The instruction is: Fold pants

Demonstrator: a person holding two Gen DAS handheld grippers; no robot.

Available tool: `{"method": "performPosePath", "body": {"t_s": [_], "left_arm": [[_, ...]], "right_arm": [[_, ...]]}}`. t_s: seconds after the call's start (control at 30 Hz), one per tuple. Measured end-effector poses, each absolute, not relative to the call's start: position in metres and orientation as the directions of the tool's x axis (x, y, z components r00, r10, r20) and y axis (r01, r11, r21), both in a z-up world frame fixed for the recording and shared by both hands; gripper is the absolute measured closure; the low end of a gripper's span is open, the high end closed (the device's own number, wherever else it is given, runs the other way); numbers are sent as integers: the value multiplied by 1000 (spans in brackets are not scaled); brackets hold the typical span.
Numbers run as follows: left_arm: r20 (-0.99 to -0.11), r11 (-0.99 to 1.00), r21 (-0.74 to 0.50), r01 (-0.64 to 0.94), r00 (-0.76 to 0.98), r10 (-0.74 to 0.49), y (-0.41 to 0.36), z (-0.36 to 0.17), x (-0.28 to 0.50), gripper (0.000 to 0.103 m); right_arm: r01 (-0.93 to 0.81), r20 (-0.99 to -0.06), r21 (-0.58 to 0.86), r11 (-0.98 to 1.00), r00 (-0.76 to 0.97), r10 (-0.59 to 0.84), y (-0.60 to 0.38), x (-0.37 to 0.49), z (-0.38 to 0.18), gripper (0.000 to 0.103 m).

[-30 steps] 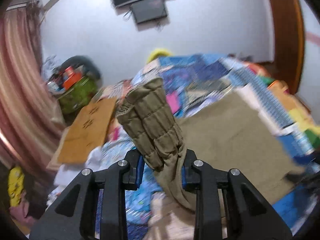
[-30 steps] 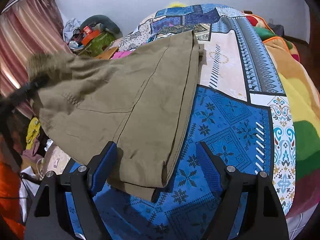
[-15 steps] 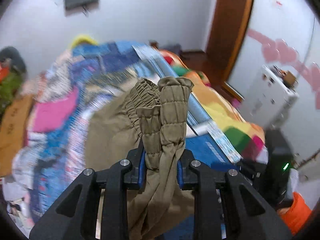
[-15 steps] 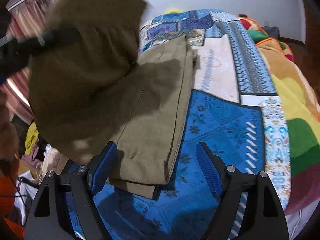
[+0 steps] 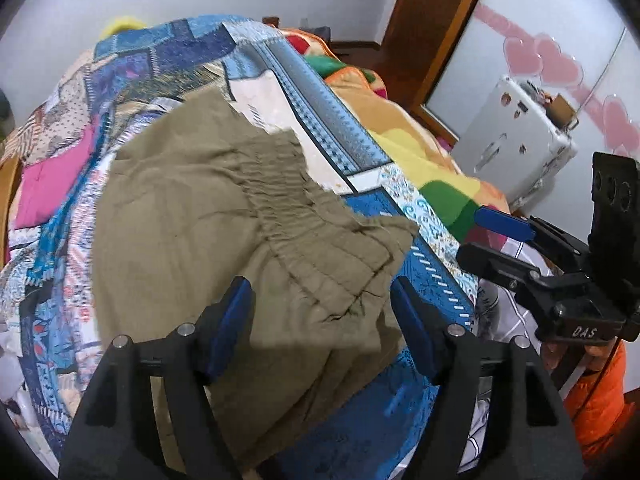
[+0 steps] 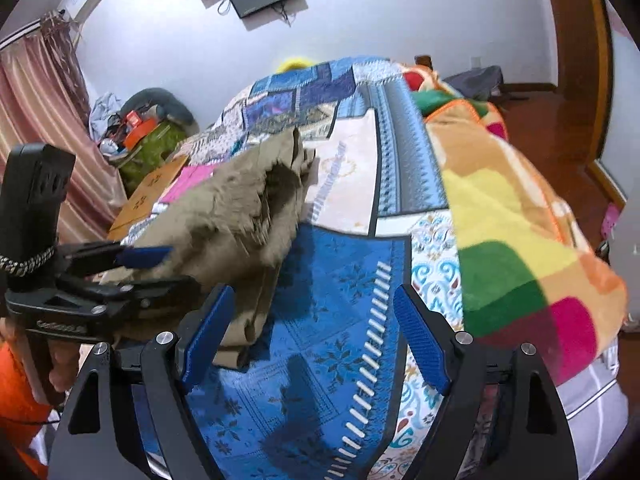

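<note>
Olive pants [image 5: 192, 216] lie folded over on the bed, their elastic waistband [image 5: 304, 216] on top and running toward the near right edge. My left gripper [image 5: 322, 312] hovers over the waistband end with its jaws opening; the cloth lies under and between the blue pads, which do not press on it. In the right wrist view the pants [image 6: 240, 216] sit to the left, with the left gripper [image 6: 180, 268] beside them. My right gripper [image 6: 316, 332] stands open above the blue bedspread with nothing between its fingers. The left wrist view shows this right gripper [image 5: 480, 236] at the bed's right edge.
A patchwork bedspread [image 6: 340, 280] covers the bed, with a rainbow blanket [image 6: 500, 216] along its right side. A white case [image 5: 516, 136] and a wooden door frame [image 5: 440, 20] stand beyond. Cardboard [image 6: 152, 188], piled clutter [image 6: 140, 128] and a curtain [image 6: 40, 92] fill the left.
My left gripper let go of the waistband bunch, which now lies spread on the folded pants, and its jaws widened. The right gripper stayed open while its view tilted upward.
</note>
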State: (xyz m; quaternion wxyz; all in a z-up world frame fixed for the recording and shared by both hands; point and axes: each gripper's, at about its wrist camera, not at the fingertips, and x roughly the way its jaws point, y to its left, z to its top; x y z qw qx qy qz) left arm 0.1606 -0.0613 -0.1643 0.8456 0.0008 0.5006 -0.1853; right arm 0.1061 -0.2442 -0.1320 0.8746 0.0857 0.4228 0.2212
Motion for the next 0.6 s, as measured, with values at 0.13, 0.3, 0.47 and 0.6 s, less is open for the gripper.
{"method": "performPosePath", "body": {"t_s": [0.13,0.3,0.47,0.6], "left_arm": [[-814,948,-163,273,505,-285,-34,-141,161,24],[-812,987,-65,144,567,-136,12,-144,170,20],[-868,996,-26,88,492,-66,40,-188,170,19],[-866,992,-98,77,484,-123,51,-202,162,18]], "right_arm": [[-332,-668,344,878,571,477,-237,111,-118,24],[-397,-646,338,853,561,518,-211,118,-107,24],[-435,-651,343,832,529,545,-184,124,-117,24],[-422,-692,347,837,488,533,-173,126,-137,24]]}}
